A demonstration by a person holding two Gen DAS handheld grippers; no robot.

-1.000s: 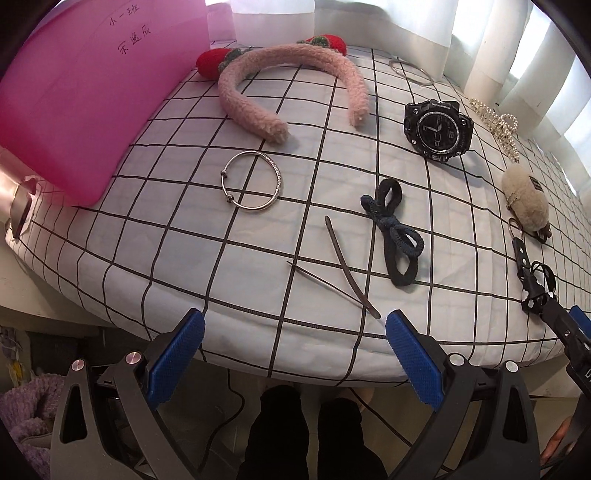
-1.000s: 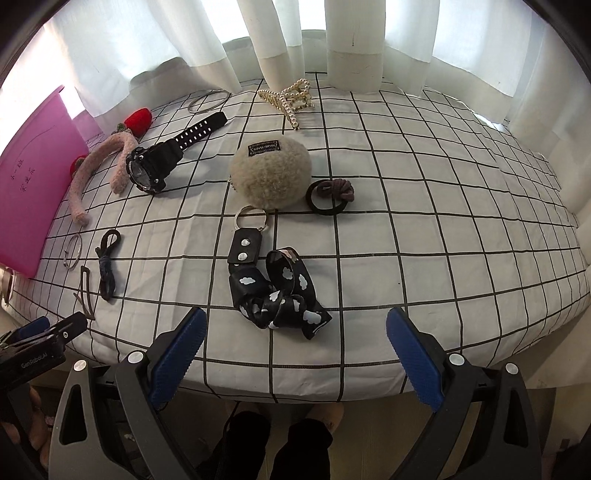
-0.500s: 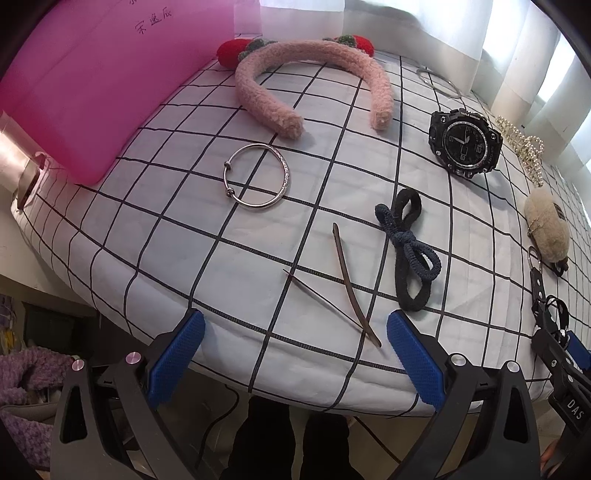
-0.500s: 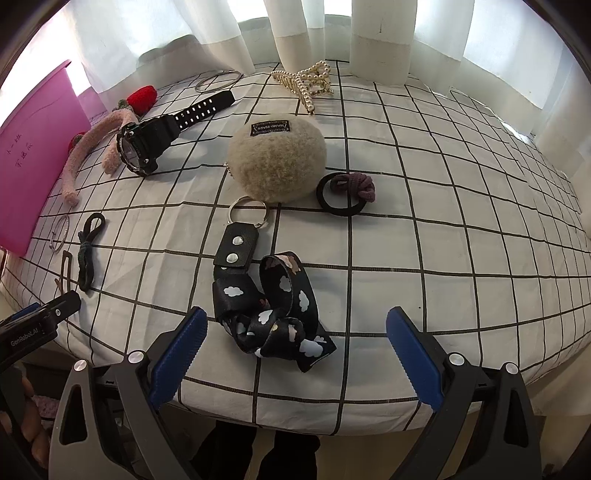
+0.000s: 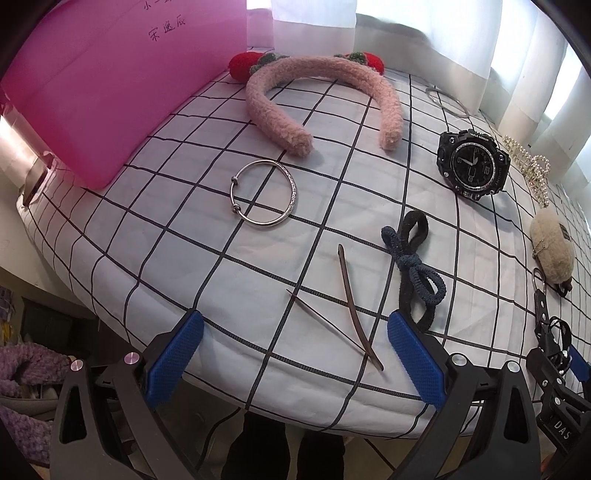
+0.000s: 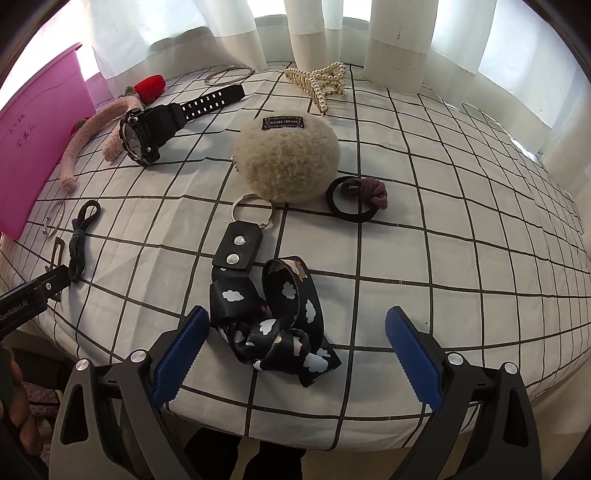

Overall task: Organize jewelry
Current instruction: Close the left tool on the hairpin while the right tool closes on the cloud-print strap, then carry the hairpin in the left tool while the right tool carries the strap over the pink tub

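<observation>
My left gripper (image 5: 295,354) is open and empty at the table's front edge, its jaws either side of a brown hair stick (image 5: 352,306). Beyond lie a silver bangle (image 5: 263,192), a dark hair tie (image 5: 415,273), a pink fuzzy headband (image 5: 321,96) and a black watch (image 5: 471,164). My right gripper (image 6: 295,350) is open and empty, straddling a black cloud-print lanyard (image 6: 273,317) with a key ring (image 6: 254,213). Behind it sit a beige fluffy pouch (image 6: 288,162), a purple-knotted hair tie (image 6: 356,197) and a pearl hair claw (image 6: 319,83).
A pink box (image 5: 103,85) stands at the back left on the checked tablecloth (image 6: 443,229). A thin metal hoop (image 6: 229,75) lies near the white curtains (image 6: 332,29). The left gripper's body shows in the right wrist view (image 6: 29,299).
Both grippers have moved forward over the table edge toward the items; the hair stick and the lanyard now sit between their jaws. Nothing on the table has moved.
</observation>
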